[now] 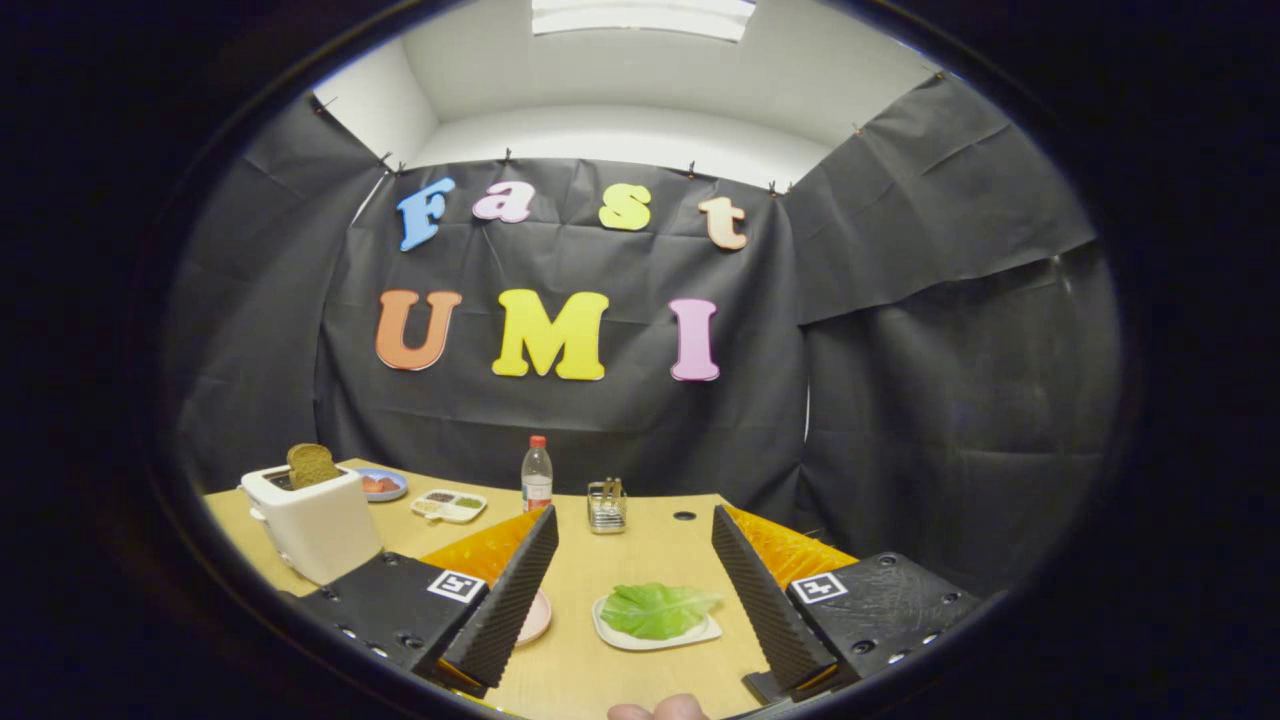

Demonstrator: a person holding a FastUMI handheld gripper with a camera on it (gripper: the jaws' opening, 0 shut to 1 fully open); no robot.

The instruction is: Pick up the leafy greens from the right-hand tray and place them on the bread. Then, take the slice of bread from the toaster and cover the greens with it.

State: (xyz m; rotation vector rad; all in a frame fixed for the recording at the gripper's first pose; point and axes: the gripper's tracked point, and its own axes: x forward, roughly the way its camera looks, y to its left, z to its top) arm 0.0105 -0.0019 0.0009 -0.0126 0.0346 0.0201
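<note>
Matt wood-look table (650, 545), seemingly glossy white toaster (318, 520)

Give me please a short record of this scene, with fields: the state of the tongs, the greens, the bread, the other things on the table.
tongs: tongs open, fingers wide apart, holding nothing
greens: leafy greens lie on a white tray, on the table between the fingers
bread: brown bread slice stands up out of the white toaster, beyond the left finger
pink plate: pink plate, partly hidden by the left finger
far side: water bottle, wire holder, divided dish, blue plate
table: wooden table
</note>
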